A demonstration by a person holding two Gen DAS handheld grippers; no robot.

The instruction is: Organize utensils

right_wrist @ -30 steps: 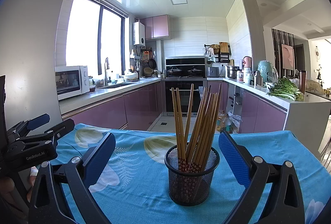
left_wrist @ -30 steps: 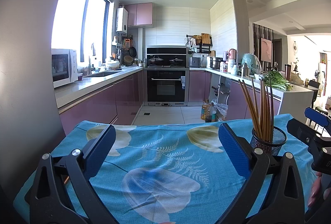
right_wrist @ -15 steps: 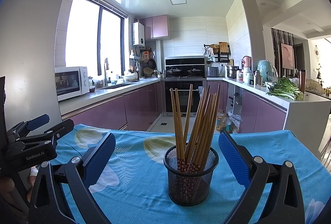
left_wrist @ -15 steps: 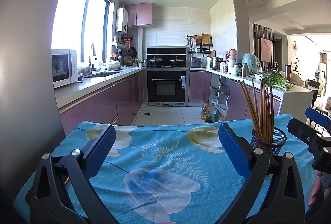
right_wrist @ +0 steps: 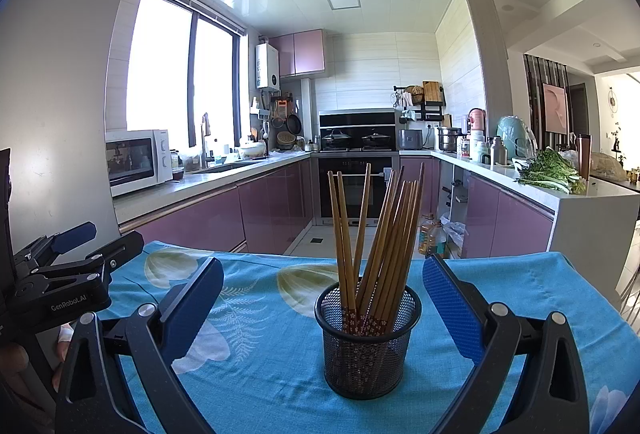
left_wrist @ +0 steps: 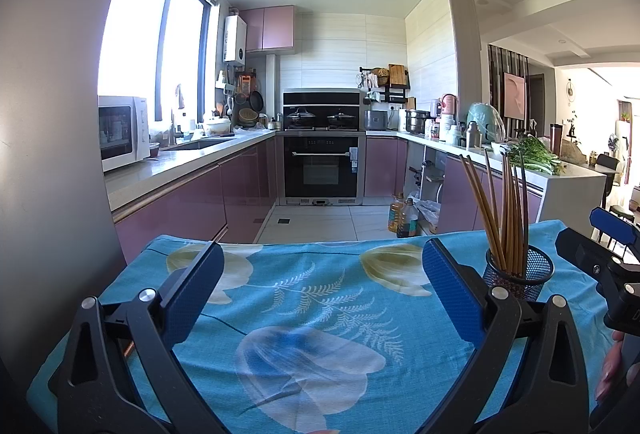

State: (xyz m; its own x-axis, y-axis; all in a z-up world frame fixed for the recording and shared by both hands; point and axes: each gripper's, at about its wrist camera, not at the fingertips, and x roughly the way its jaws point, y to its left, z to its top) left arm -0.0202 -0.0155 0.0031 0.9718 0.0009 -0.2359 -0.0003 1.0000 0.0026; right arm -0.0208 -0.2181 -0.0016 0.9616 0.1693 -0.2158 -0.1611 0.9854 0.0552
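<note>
A table under a blue floral cloth (right_wrist: 256, 350) fills the lower half of both views, its far edge running across mid-frame with kitchen floor beyond. One black mesh holder (right_wrist: 367, 338) stands upright on the cloth, lower centre of the right wrist view, with a bundle of wooden chopsticks (right_wrist: 376, 234) fanned in it — about a dozen, too overlapped to count exactly.

The right gripper (right_wrist: 322, 298) is spread wide, one blue pad at either side of the holder and neither touching it; bare cloth shows between each pad and the mesh. The left gripper (left_wrist: 320, 286) is likewise spread wide over bare cloth at lower centre of its own view, gripping nothing.

The left wrist view puts the holder (left_wrist: 518, 274) at lower right, just behind its right-hand pad and close to the table's far edge, with the other gripper's tip at the right border and fingers (left_wrist: 612, 370) of a hand below it. The right wrist view alone shows the patterned lower ends of the sticks inside the mesh — and, at left, the left gripper from the side, with a grey fridge (right_wrist: 60, 93) behind it.

On the cloth: one holder, two grippers, nothing else to be seen.
</note>
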